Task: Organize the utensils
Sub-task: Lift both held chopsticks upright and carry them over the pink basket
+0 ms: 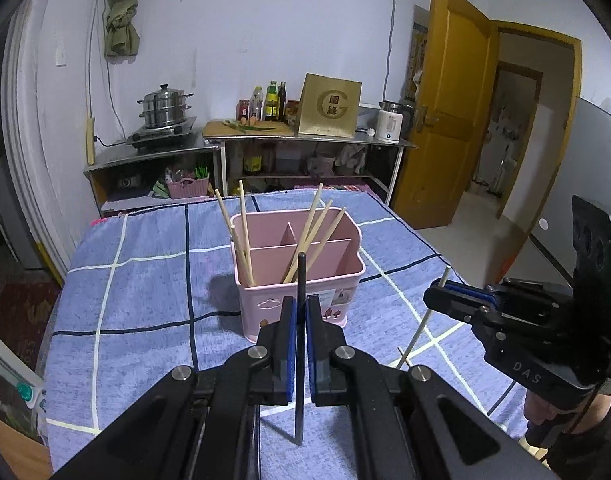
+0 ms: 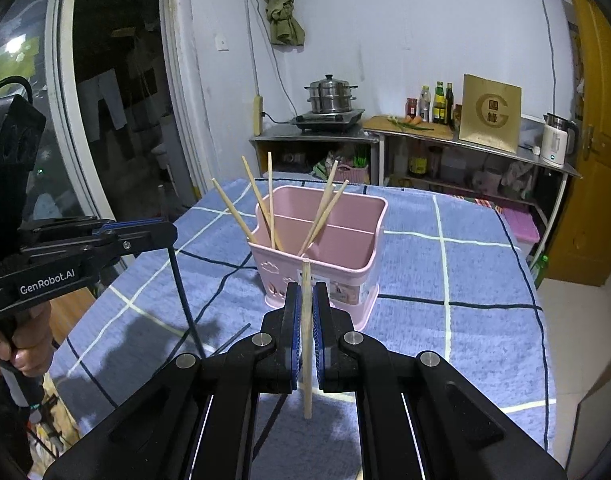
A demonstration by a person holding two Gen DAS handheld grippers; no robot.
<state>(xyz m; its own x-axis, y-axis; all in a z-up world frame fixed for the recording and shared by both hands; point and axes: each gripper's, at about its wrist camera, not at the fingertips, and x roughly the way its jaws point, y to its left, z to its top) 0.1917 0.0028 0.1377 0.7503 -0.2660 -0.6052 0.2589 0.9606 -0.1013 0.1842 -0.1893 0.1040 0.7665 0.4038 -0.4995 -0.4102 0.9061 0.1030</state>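
Left tongs point(image 1: 300, 312) are pinched on a dark chopstick point(image 1: 301, 344), which stands nearly upright between the blue pads, its top end above the tips and its lower end hanging below them over the blue checked cloth point(image 1: 145, 280) on the table. Right tongs point(image 2: 306, 312) are pinched the same way on a pale wooden chopstick point(image 2: 306, 340), also close to upright, with both ends sticking out past the pads.

Straight ahead of both tongs, near the middle of the table, stands the pink utensil holder point(image 1: 305, 280); it is divided into compartments. Several pale chopsticks point(image 1: 313, 232) lean inside it: some against its left wall, others in the compartment to the right, their tips fanning out above the rim. Neither held chopstick touches the holder (each is just short of its near wall).

From the left wrist view, the right tongs appear toward the table's right edge, and one more pale chopstick point(image 1: 401, 356) lies on the cloth below them. From the right wrist view, the left tongs sit over the table's left edge, a hand point(image 2: 25, 344) gripping their handle, and another dark chopstick point(image 2: 235, 336) lies on the cloth near the front.
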